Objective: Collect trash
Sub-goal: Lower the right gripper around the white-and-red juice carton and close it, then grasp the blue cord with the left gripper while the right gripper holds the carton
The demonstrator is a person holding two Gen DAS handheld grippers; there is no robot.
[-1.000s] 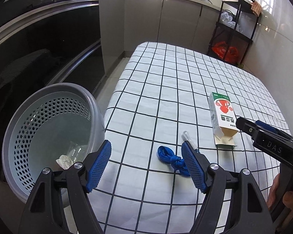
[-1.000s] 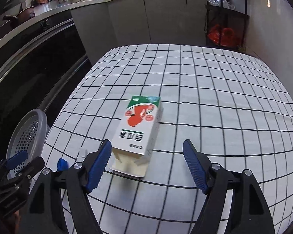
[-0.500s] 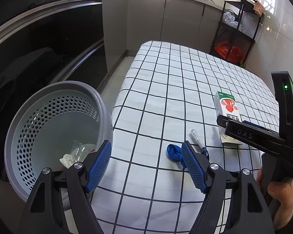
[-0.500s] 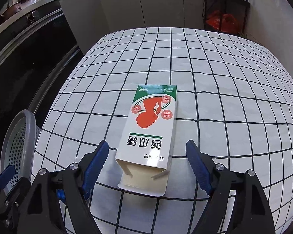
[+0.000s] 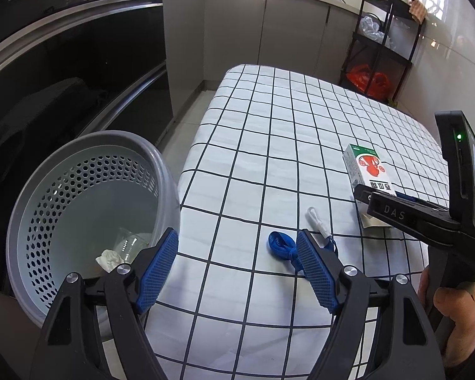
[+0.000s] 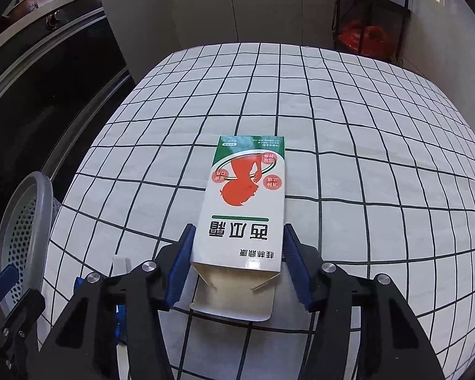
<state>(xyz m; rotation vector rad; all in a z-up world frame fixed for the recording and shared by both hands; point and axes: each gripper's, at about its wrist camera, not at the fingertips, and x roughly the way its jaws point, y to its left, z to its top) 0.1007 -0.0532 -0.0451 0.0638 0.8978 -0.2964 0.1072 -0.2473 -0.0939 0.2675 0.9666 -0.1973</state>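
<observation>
A white carton (image 6: 247, 209) with red and green print lies flat on the checked tablecloth (image 6: 364, 145), its open flap end toward me. My right gripper (image 6: 237, 262) has narrowed around that end, a blue pad close on each side; contact is unclear. The carton also shows in the left wrist view (image 5: 369, 171). My left gripper (image 5: 237, 269) is open and empty above the table's near left edge. A blue strap (image 5: 283, 248) and a small white wrapper (image 5: 318, 223) lie by its right finger. A grey perforated basket (image 5: 88, 221) stands left of the table, holding a clear cup and crumpled paper.
Dark oven fronts and grey cabinets (image 5: 237, 31) run along the left and back. A black rack (image 5: 386, 47) with an orange bag stands at the far right corner. The right hand-held gripper (image 5: 427, 221) shows at the right of the left wrist view.
My right gripper has moved forward over the carton's open end and its jaws have narrowed around it. My left gripper has drifted slightly; the basket looks closer.
</observation>
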